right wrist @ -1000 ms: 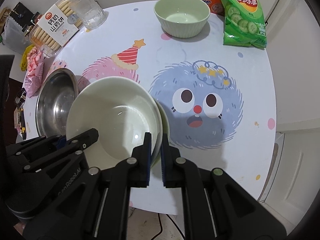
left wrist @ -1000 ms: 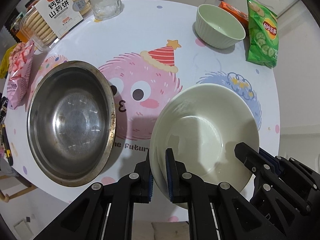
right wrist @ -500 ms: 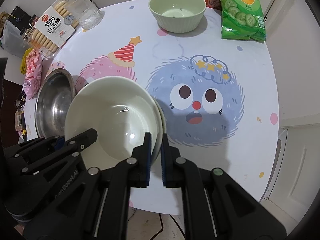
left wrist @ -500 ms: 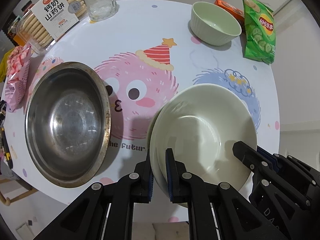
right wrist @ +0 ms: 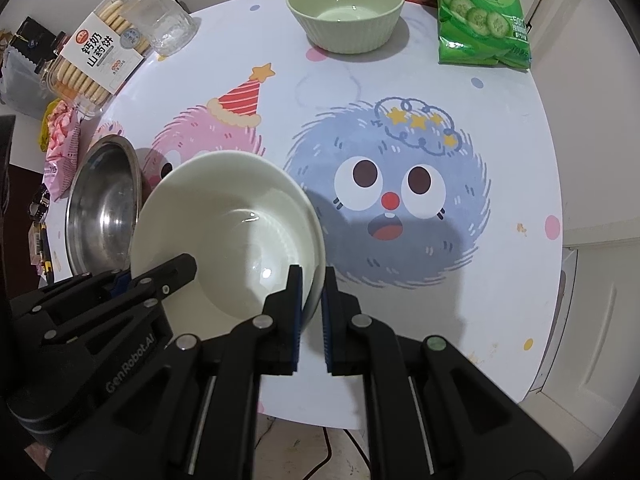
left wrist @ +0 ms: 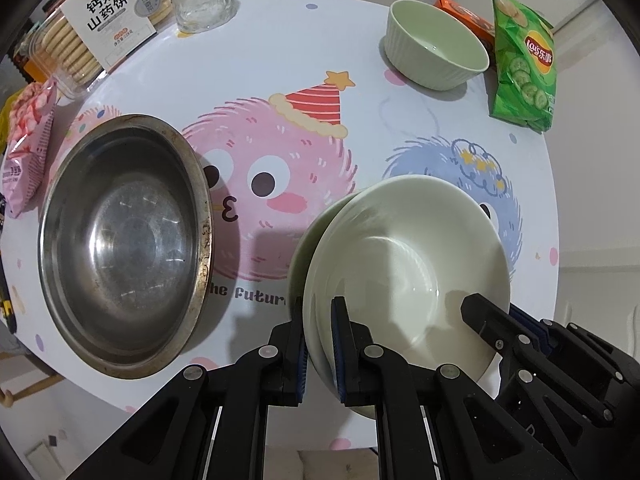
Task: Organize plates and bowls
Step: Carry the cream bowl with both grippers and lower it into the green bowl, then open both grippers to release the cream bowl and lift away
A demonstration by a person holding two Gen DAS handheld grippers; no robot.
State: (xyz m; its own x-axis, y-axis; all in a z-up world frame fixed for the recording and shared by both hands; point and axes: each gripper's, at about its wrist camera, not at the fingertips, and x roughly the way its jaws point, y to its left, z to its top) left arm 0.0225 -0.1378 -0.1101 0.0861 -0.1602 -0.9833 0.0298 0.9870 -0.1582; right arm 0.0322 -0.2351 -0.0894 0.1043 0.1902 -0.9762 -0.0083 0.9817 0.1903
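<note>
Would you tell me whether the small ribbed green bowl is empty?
Empty: the ribbed green bowl shows only its bare glazed bottom.

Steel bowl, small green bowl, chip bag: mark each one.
Steel bowl [left wrist: 120, 248], left wrist view, inner floor.
Small green bowl [right wrist: 346, 20], right wrist view, inside bottom.
Chip bag [right wrist: 480, 12], right wrist view, front face.

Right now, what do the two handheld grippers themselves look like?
Both the left gripper and right gripper are matte black linkage frames with silver rivets and blue pads inside the fingers. The left one's body shows grey "GenRobot.AI" lettering. No hands, sleeves or cables on them show.
</note>
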